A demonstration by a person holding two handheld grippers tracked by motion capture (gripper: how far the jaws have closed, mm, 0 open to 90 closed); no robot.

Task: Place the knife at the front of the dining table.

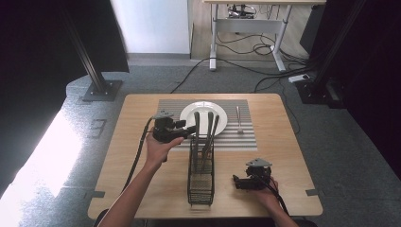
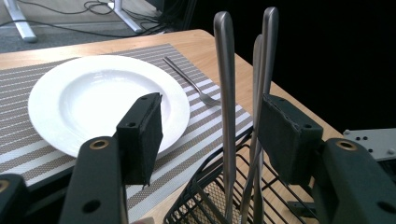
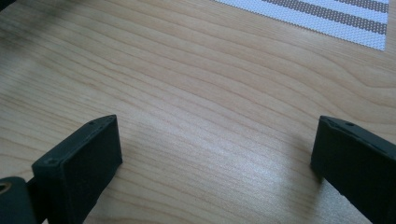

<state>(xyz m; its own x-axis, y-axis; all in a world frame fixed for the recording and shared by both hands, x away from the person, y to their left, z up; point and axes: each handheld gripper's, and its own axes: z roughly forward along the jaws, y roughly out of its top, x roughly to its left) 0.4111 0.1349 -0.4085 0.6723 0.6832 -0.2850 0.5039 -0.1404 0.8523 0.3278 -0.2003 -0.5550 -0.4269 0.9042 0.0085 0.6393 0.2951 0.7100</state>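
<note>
The left gripper (image 2: pixel 210 126) is standing with jaws wide, nothing pinched; the utensil handles (image 2: pixel 225 84) are rising between them from the wire caddy (image 1: pixel 201 182), untouched. The right gripper (image 3: pixel 215 154) is gaping, unloaded, over bare table (image 3: pixel 196 84), well apart from the caddy.

Both forearms look bare, perhaps short-sleeved. The left gripper (image 1: pixel 193 131) is black, brass-screwed, with a trailing black cable. The right gripper (image 1: pixel 235 181) carries a grey three-cornered plate.
</note>
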